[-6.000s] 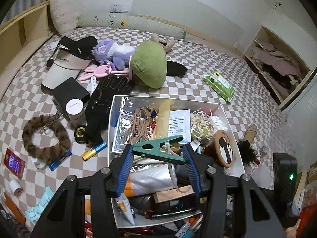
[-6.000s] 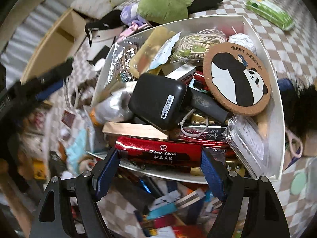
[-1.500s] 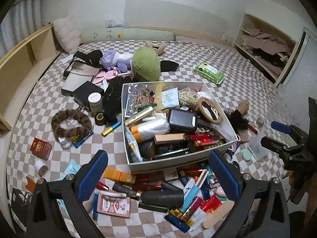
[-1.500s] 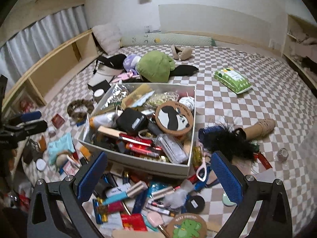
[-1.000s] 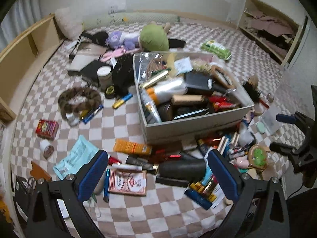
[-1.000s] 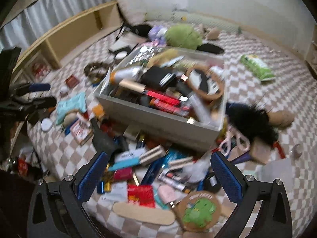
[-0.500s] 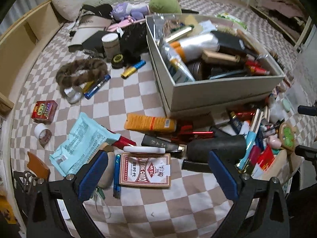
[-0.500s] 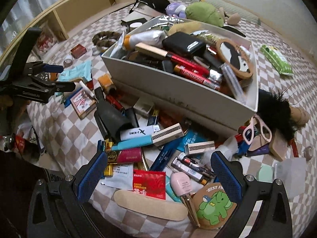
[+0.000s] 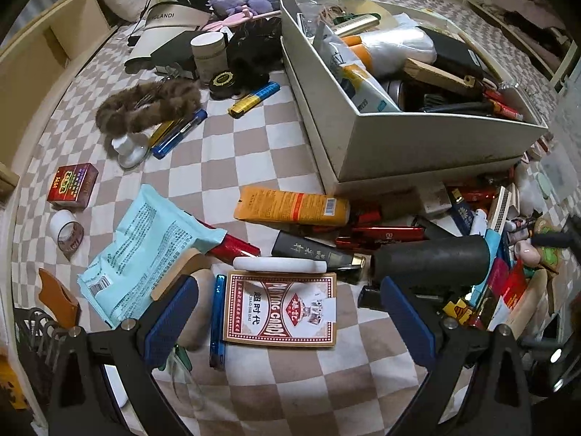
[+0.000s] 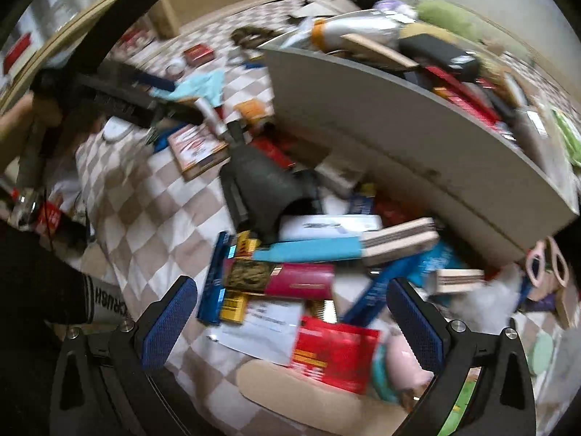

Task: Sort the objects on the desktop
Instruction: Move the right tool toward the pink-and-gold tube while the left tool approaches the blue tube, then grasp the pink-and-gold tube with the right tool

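Where clutter lies, one box.

left wrist: low, facing clutter | right wrist: nearer, blurred | shared: white box

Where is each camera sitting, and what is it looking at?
Left wrist view: sits on the left tool, looking down over its open blue fingers at a card box on the checked bed cover.
Right wrist view: sits on the right tool, looking down at a blurred pile beside the white box; a hand holding the other tool shows at left.
Both views share the white box, card box and black tube.
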`<state>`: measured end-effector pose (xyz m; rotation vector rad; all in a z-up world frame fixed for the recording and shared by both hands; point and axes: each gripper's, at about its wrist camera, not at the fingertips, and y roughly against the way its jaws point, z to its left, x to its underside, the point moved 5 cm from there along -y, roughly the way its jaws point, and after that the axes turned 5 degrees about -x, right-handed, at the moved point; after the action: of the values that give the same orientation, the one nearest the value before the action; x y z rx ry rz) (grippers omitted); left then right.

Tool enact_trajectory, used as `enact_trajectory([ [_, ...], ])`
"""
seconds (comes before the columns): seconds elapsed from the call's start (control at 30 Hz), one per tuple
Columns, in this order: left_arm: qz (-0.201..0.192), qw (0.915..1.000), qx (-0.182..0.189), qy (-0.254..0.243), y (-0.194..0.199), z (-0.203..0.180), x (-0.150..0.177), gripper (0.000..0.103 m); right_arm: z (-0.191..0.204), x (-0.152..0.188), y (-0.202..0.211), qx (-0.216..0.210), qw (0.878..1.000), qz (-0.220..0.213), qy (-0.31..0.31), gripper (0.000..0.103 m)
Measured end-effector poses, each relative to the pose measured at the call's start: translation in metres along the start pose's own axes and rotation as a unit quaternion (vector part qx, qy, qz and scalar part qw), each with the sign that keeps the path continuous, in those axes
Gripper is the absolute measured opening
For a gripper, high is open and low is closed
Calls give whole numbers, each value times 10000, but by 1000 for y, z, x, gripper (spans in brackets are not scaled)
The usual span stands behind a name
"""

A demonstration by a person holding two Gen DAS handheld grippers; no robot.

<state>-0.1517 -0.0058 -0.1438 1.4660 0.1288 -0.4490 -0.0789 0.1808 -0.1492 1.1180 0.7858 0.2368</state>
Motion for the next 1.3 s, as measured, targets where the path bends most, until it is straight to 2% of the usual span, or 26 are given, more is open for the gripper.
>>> enact_trajectory([
  [0.13, -84, 10000, 41, 18, -1, 1, -2, 101, 12, 1, -14, -83, 9998, 107, 114, 103],
  [0.23, -133, 9999, 86, 66, -3, 3, -3, 101, 12, 1, -22, 53, 9998, 163, 90, 103],
  [0.5, -239, 9993, 223, -178, -5, -4, -2, 101, -4, 2, -31, 73, 9989, 348, -297, 103],
  [0.53, -250, 9991, 224, -248, -5, -6, -2, 101, -6, 3, -32, 98, 9987, 380, -311, 101],
  [0.6, -296, 9984, 249, -421, -4, -12, 0, 101, -7, 5, -35, 106, 9984, 469, -310, 84],
  [0.63, -322, 9978, 264, -508, -3, -14, 1, 101, -8, 7, -37, 111, 9980, 543, -312, 80],
  [0.77, -435, 9950, 430, -786, 5, -26, 7, 101, -7, 9, -34, 97, 9979, 560, -300, 80],
  [0.83, -453, 9930, 656, -877, 10, -34, 12, 101, -7, 9, -31, 77, 9980, 554, -303, 80],
  [0.97, -449, 9848, 1056, -1300, 19, -55, 29, 101, -7, 11, -26, 42, 9980, 547, -322, 80],
  [1.07, -365, 9739, 1326, -1807, 22, -78, 48, 101, -6, 12, -21, 16, 9980, 541, -336, 80],
  [1.3, -19, 9527, 1532, -2626, 14, -127, 81, 101, -12, 13, -19, -14, 9975, 532, -473, 80],
])
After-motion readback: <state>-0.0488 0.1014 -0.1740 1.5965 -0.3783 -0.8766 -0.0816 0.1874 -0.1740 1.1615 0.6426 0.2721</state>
